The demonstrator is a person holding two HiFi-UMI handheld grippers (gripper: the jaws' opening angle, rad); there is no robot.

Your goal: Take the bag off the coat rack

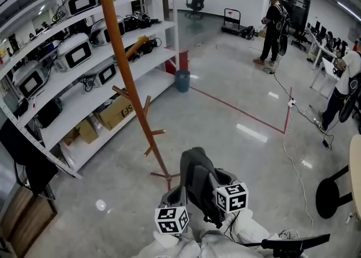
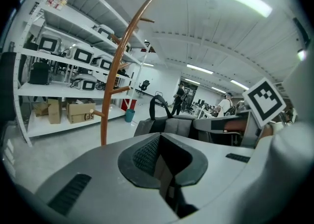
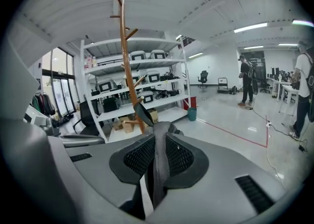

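The wooden coat rack (image 1: 132, 90) stands on the floor just ahead, its pegs bare. The dark grey bag (image 1: 197, 180) is off the rack and hangs between my two grippers, close to me. My right gripper (image 1: 219, 182) is shut on the bag's grey webbing strap (image 3: 159, 169), which runs down between its pads (image 3: 181, 157). My left gripper (image 1: 175, 197) is at the bag's lower left. In the left gripper view the bag (image 2: 169, 125) lies just beyond the left gripper (image 2: 163, 142), whose jaws look shut with nothing seen between them. Both gripper views also show the rack (image 2: 115, 71) (image 3: 126, 56).
White shelving (image 1: 67, 76) with devices and cardboard boxes runs along the left behind the rack. A blue bin (image 1: 181, 80) stands at its end. Red tape (image 1: 237, 110) and a cable (image 1: 293, 155) cross the floor. People (image 1: 273, 25) stand far right; a black stool (image 1: 330, 195) is near right.
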